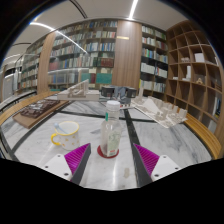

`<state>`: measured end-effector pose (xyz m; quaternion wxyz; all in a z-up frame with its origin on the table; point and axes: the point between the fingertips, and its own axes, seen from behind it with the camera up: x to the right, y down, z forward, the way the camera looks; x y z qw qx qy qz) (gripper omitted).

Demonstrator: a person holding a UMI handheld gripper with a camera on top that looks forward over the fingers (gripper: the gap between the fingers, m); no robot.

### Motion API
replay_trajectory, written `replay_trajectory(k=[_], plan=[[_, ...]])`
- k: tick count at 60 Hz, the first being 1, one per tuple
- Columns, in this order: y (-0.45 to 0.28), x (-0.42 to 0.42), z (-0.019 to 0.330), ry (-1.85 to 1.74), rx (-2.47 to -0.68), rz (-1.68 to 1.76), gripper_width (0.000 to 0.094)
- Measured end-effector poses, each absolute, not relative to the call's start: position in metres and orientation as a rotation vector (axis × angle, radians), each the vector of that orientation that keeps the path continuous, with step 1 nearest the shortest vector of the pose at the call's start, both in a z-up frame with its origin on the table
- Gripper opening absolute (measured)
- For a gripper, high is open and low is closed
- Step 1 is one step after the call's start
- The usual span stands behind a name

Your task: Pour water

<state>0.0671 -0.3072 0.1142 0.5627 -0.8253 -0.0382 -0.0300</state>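
The claw (109, 160) stands apart, its two pink pads (78, 157) splayed wide with nothing clamped. Between the fingers, a little ahead of them, stands one tall clear glass (110, 137) on a dark red coaster (108, 152), with a gap on each side. It rests on the pale marbled surface (40, 140) on its own; whether it holds water I cannot tell.

The step in hand looks like the approach for a grasp. To do it well, I would keep the glass centred between the fingers, move in level until the pads sit beside its lower half, then press evenly so it does not tip or skid off the coaster.

Counting outward: one glass, one coaster, one yellow-rimmed mug (66, 131) off to the left of the glass, well apart. Beyond lie some papers and small objects too blurred to count, and bookshelves (95, 50) line the far wall.
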Motion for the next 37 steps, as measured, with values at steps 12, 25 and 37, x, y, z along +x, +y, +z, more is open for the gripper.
replay_trajectory(k=[12,25,37], plan=[[-0.389,0.06,0.136,-0.068,-1.939,-0.057,0.0852],[-0.438,0.061,0.156,-0.062,-1.918,-0.052,0.0854],[-0.451,0.068,0.179,-0.064,-1.863,-0.076,0.0854]])
